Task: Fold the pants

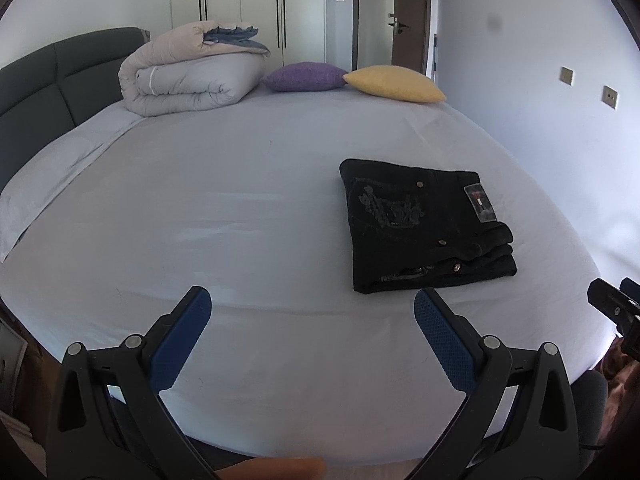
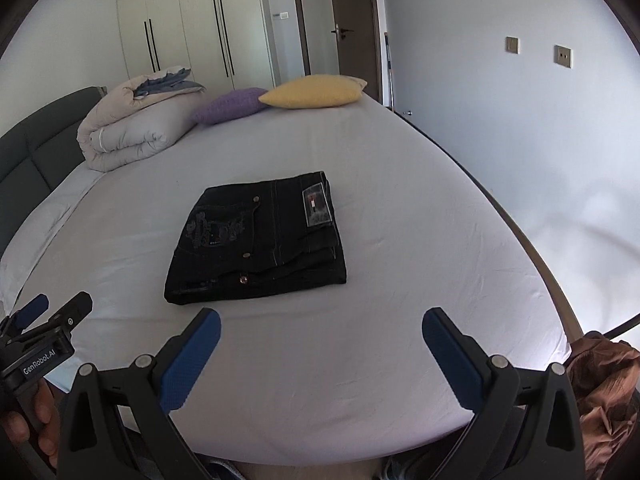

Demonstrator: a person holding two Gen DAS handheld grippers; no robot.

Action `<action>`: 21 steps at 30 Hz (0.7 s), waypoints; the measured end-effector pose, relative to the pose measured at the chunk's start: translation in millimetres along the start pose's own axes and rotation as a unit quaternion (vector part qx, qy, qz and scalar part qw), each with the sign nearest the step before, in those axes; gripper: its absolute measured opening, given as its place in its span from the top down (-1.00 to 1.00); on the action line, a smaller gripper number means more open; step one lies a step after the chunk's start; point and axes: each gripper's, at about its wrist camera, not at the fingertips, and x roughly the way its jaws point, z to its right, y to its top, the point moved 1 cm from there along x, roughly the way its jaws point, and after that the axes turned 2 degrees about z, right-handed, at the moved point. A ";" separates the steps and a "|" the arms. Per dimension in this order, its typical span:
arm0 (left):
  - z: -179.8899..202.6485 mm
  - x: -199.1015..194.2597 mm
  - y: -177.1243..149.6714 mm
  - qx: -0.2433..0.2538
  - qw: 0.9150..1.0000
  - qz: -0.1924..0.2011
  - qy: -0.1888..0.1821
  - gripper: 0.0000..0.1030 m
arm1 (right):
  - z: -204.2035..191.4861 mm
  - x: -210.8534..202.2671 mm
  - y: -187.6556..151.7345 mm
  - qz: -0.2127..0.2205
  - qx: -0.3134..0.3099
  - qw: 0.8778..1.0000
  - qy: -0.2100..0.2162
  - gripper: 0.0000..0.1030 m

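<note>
pants: black jeans (image 2: pixel 256 240) folded into a compact, roughly square stack, lying flat on the bed sheet (image 2: pixel 400 240), waistband patch and embroidered back pocket facing up. several layers show along the near and right edges of the stack.
pants position: on the near half of the bed, well apart from the things at the far end. nothing touches them.
left gripper: left gripper (image 1: pixel 312 304) hangs over the near edge of the bed with its blue-padded fingers (image 1: pixel 188 336) spread wide and nothing between them.
pants vs left gripper: the jeans (image 1: pixel 424 228) lie ahead and to the right of it; the stack's near edge sits just beyond the right fingertip, apart from it.
right gripper: right gripper (image 2: pixel 320 320) also has its jaws spread wide, holding nothing, above the near edge of the sheet.
pants vs right gripper: the stack lies ahead and slightly left, its near edge just beyond the left fingertip, with a strip of bare sheet between.
grippers to each other: the left one shows at the left border of the right wrist view, side by side with the right.
far end of bed: a rolled beige duvet (image 1: pixel 188 76), a purple cushion (image 1: pixel 304 77) and a yellow cushion (image 1: pixel 394 84) in a row.
headboard: dark grey headboard (image 1: pixel 36 84) on the left.
room: white wardrobe (image 2: pixel 188 28) and a brown door (image 2: pixel 352 28) behind the bed.
</note>
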 end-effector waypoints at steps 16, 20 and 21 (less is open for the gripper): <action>-3.6 7.9 -5.4 -0.002 1.000 -0.011 -0.002 -1.00 | -12.3 9.4 2.0 -0.008 -0.022 1.000 0.009 -1.00; -3.1 8.7 -6.0 -0.001 1.000 -0.011 -0.003 -1.00 | -12.2 9.8 2.1 -0.008 -0.022 1.000 0.009 -1.00; -3.1 8.5 -5.9 -0.001 1.000 -0.011 -0.002 -1.00 | -12.7 10.1 2.2 -0.008 -0.022 1.000 0.008 -1.00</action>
